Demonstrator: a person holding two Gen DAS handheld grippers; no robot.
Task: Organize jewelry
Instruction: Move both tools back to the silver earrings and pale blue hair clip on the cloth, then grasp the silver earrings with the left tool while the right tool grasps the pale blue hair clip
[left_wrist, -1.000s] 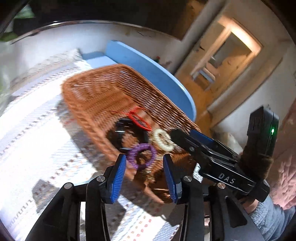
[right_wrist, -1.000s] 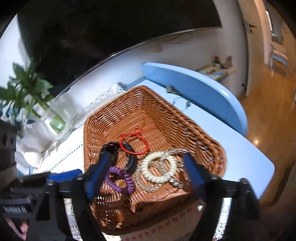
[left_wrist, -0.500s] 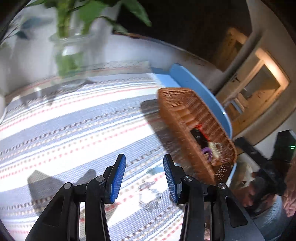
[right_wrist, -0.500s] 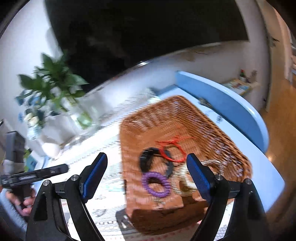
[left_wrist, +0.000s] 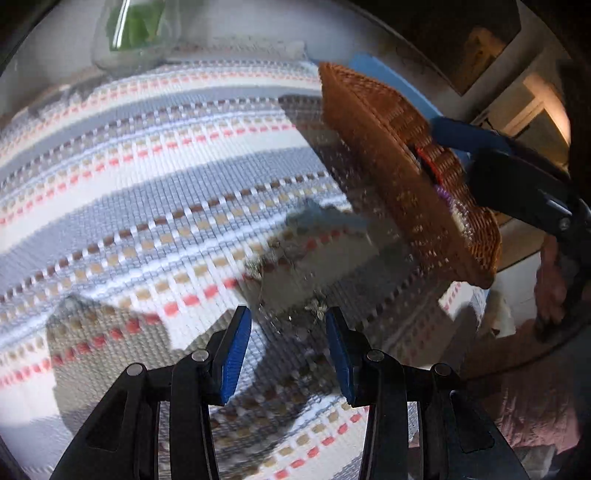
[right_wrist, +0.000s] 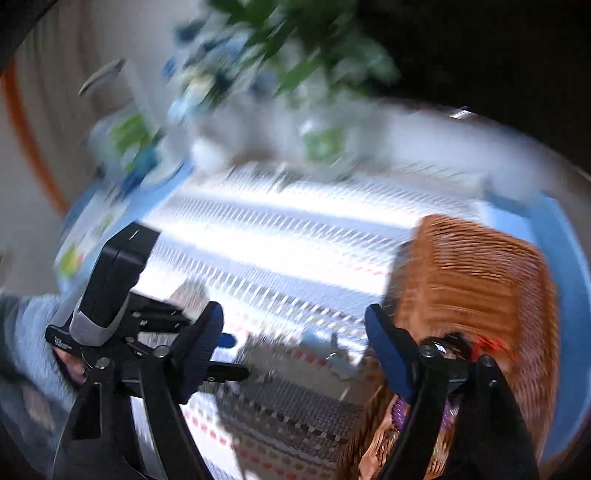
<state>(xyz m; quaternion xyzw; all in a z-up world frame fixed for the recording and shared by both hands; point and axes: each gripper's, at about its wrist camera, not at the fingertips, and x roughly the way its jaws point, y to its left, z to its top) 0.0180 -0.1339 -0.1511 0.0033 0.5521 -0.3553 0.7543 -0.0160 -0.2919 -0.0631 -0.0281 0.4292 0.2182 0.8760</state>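
A brown wicker basket stands on the striped cloth at the right; red and purple pieces of jewelry show over its rim. My left gripper is open and empty, low over the cloth to the left of the basket. Small blurred glinting things lie on the cloth just ahead of it. My right gripper is open and empty; the basket is to its right. The right wrist view is motion-blurred. The right gripper also shows in the left wrist view, over the basket.
A striped woven cloth covers the blue table. A glass vase with green stems stands at the back, and blurred plants show in the right wrist view. My left gripper's body is at the left there.
Both grippers have swung left, away from the basket and over the cloth. The left gripper has dropped close to the cloth. Both stayed open.
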